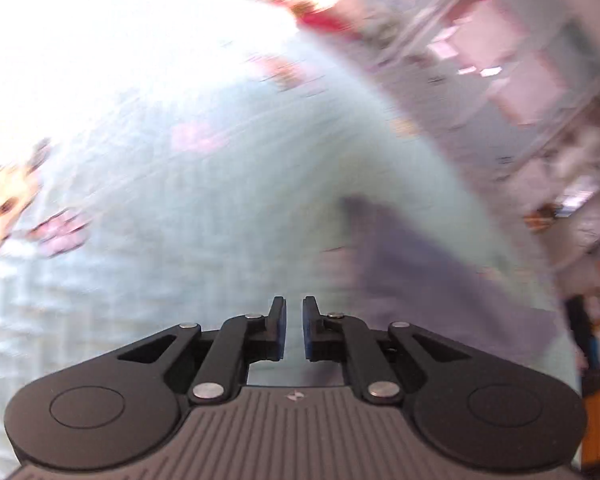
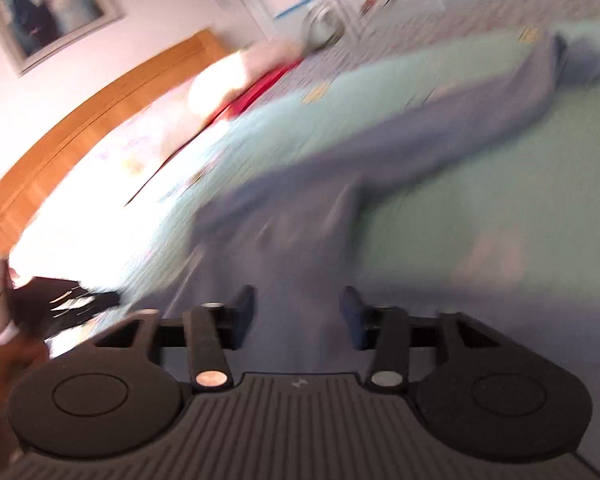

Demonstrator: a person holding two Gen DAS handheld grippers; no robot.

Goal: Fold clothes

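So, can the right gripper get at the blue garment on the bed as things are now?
Probably yes. The right gripper has its fingers apart with nothing between them, and the blue garment lies right ahead on the green bedspread with nothing in between, though the view is blurred.

Both tools look the same. The left gripper (image 1: 294, 328) and the right gripper (image 2: 296, 316) have black linkage arms joined by round silver pins, dark blue pads on the fingertips (image 2: 350, 312), two round black housings, and a grey ribbed body with a small logo.
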